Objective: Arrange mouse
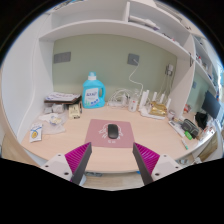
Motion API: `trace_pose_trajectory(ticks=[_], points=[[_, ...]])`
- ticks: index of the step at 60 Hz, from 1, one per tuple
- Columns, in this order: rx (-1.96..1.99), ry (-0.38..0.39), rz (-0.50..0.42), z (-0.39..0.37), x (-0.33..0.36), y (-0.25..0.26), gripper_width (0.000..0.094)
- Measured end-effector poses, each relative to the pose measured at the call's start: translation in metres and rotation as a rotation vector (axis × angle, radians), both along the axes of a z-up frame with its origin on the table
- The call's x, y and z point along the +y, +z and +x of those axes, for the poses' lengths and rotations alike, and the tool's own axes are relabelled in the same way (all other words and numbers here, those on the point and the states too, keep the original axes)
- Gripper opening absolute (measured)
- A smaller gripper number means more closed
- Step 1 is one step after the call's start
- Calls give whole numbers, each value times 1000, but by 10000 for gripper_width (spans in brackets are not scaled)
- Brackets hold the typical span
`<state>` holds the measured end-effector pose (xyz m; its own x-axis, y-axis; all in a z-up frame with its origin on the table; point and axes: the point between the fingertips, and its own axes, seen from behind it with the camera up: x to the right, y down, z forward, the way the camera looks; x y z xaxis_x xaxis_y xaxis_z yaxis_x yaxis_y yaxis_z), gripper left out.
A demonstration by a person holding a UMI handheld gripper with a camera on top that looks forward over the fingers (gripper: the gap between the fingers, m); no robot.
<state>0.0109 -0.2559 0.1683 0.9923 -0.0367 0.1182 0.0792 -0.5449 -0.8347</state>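
A pale wooden desk (95,152) stretches ahead of me, with shelves (150,15) above it and a blue detergent bottle (94,91) standing at the back against the wall. On it lies a pink mouse mat (100,134), and the dark mouse (113,131) sits on that mat, just beyond my fingertips. My gripper (111,160) is spread open with nothing between its pink pads (78,156).

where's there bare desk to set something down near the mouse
Bare desk lies between the mouse pad and the clutter beside it, and just ahead of the open gripper. It is crowded behind, around the detergent bottle.
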Motion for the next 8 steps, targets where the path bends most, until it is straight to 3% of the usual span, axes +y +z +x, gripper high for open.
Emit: trace_pose_trajectory(ticks=[8], points=[[0,4,6,-6,-19,5,849]])
